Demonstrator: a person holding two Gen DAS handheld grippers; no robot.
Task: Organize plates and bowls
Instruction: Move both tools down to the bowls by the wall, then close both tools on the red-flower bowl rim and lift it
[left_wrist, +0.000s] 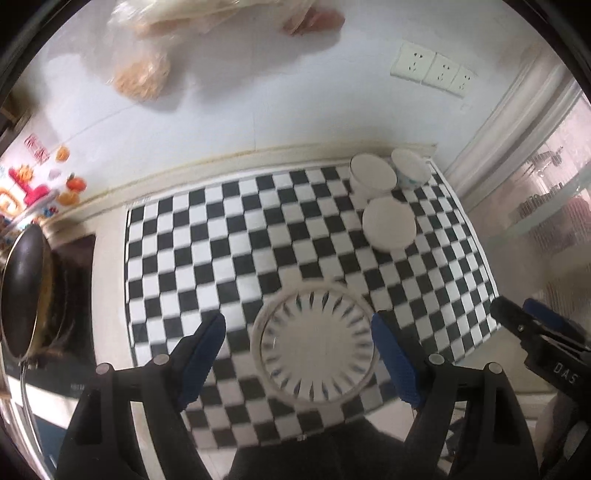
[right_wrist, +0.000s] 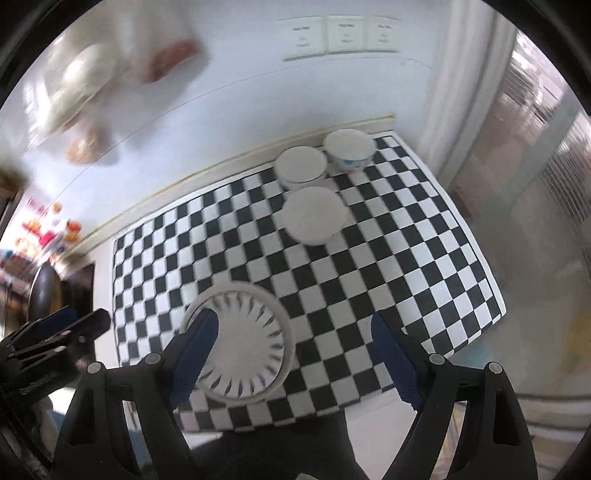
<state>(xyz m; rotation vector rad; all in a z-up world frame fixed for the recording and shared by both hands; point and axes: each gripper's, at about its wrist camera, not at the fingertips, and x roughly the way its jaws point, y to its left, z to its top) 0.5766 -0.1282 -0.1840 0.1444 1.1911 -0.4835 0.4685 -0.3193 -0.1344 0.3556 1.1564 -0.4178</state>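
Observation:
A white plate with dark radial marks (left_wrist: 316, 345) lies on the near part of the checkered mat (left_wrist: 221, 240); it also shows in the right wrist view (right_wrist: 243, 339). My left gripper (left_wrist: 299, 354) is open and hovers over the plate, one finger on each side. My right gripper (right_wrist: 291, 354) is open and empty just right of the plate, its left finger (right_wrist: 194, 350) above the plate's left part. At the far right of the mat stand a white bowl (left_wrist: 389, 223), a white bowl stack (left_wrist: 371, 177) and a patterned bowl (left_wrist: 410, 168).
A dark pan (left_wrist: 24, 291) sits on a stove at the left. The wall behind holds sockets (left_wrist: 432, 68) and hanging bags (left_wrist: 147, 70). A glass door (left_wrist: 546, 192) stands at the right. The right gripper shows in the left wrist view (left_wrist: 535, 332).

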